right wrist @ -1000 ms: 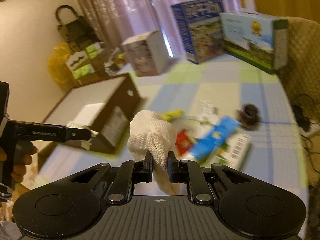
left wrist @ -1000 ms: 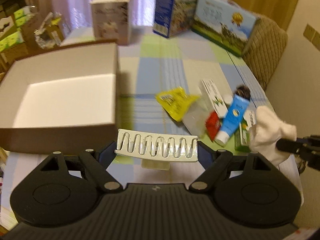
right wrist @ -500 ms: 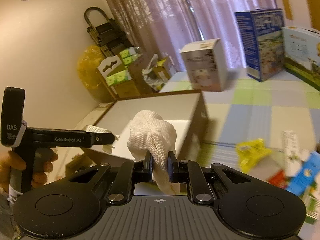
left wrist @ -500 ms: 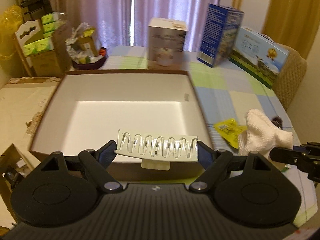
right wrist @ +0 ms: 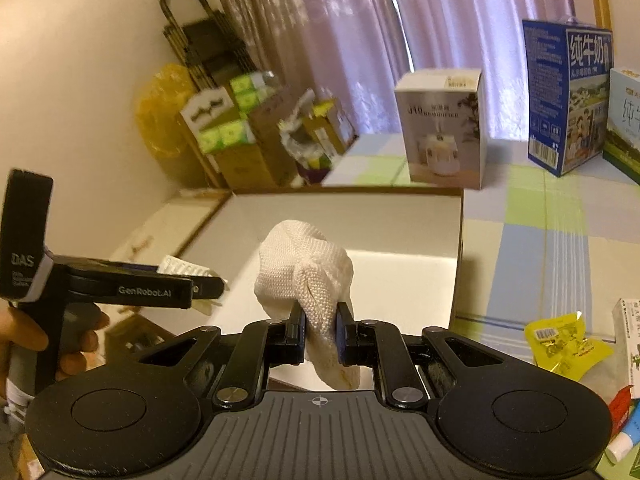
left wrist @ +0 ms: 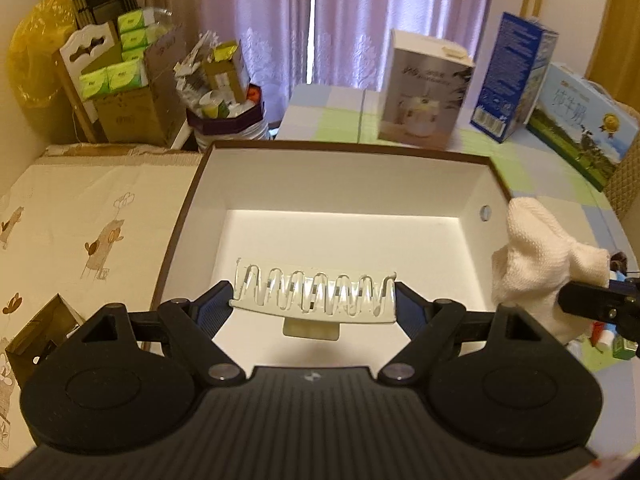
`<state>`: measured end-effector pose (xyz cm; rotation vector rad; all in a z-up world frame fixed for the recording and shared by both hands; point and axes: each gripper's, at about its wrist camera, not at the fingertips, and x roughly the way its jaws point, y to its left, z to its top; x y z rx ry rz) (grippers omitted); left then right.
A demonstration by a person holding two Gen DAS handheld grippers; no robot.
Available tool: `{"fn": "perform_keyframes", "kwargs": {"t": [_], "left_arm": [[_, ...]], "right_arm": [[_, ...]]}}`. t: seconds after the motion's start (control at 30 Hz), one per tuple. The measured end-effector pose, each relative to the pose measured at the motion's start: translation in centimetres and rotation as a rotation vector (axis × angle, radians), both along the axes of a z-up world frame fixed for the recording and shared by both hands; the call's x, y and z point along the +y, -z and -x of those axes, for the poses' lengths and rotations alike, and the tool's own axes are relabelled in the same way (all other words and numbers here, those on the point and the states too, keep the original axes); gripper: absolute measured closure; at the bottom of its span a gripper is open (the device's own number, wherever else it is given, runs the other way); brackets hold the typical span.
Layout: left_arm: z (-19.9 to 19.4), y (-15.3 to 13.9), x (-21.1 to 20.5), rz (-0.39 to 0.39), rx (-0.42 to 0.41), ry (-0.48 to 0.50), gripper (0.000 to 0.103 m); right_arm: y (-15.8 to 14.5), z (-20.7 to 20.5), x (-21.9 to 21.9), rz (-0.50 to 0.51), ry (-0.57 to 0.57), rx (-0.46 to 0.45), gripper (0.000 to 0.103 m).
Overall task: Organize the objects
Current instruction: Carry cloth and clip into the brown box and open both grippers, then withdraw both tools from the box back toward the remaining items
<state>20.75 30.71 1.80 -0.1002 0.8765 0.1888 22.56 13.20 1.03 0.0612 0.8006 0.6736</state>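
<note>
Curtains and stacked cartons fill the back of the room in the left wrist view, and the checked surface (left wrist: 340, 120) carries the big white box (left wrist: 192, 216) with its brown rim, my landmark. I see nothing lying on its floor. My left gripper (left wrist: 314, 300) hangs above the near part of this box; its jaws stand wide, each pressing on one end of the white hair clip (left wrist: 314, 294). The clip is gripped only by its two ends, so I judge it could twist or spring out if I loosen unevenly, and from this height it may bounce. At the right of the box, just outside its wall, the white knitted cloth (left wrist: 540, 252) hangs from the other tool.

From the right wrist view, the same box (right wrist: 460, 240) lies ahead. My right gripper (right wrist: 320, 338) has its jaws nearly closed, pinching a fold of the cloth (right wrist: 302, 266), which bulges above them over the box's near side. The cloth is soft, and I think a tail could stay draped on the rim. The left gripper (right wrist: 200, 284) is close at the left, over the same box, so the two tools may collide. To the right of the box, a yellow packet (right wrist: 564, 344) and other small items still wait on the surface.
</note>
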Motion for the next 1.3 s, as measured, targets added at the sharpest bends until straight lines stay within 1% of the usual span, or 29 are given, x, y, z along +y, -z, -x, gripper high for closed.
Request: {"fn": "perform_keyframes", "kwargs": {"t": [0.27,0.37,0.47,0.53,0.67,0.83,0.97,1.0,1.07,1.13,1.3], "left_arm": [[-2.5,3.4,1.3,0.022,0.09,0.017,0.021],[-3.0,4.4,1.5,0.032,0.116,0.025,0.021],[-3.5,5.1,1.6,0.037,0.135,0.037,0.021],[-3.9,5.6,1.7,0.043,0.145,0.044,0.021],[-4.4,6.2,1.9,0.051,0.159,0.059,0.021],[-4.9,6.9,2.2,0.05,0.183,0.072,0.021],[-5.2,7.2,2.4,0.043,0.19,0.083,0.021],[-5.2,7.2,2.3,0.045,0.188,0.09,0.02],[-5.2,7.0,2.3,0.042,0.177,0.096,0.014],[-5.1,6.7,2.2,0.041,0.166,0.099,0.013],[-4.6,6.0,2.4,0.047,0.156,0.093,0.01]], "right_arm": [[3.3,-2.3,2.1,0.145,0.051,0.062,0.092],[4.2,-3.1,2.4,0.19,0.074,0.061,0.092],[4.8,-3.6,2.7,0.225,0.094,0.037,0.091],[5.1,-3.9,2.8,0.249,0.098,0.031,0.085],[5.3,-4.1,2.6,0.238,0.088,0.063,0.08],[5.7,-4.0,2.7,0.231,0.069,0.098,0.079],[5.7,-3.8,3.1,0.237,0.064,0.102,0.077],[5.6,-3.6,3.1,0.237,0.061,0.103,0.075],[5.4,-3.5,3.2,0.234,0.055,0.104,0.072],[5.1,-3.3,3.3,0.232,0.051,0.098,0.066],[4.3,-2.4,2.9,0.212,0.054,0.087,0.06]]}}
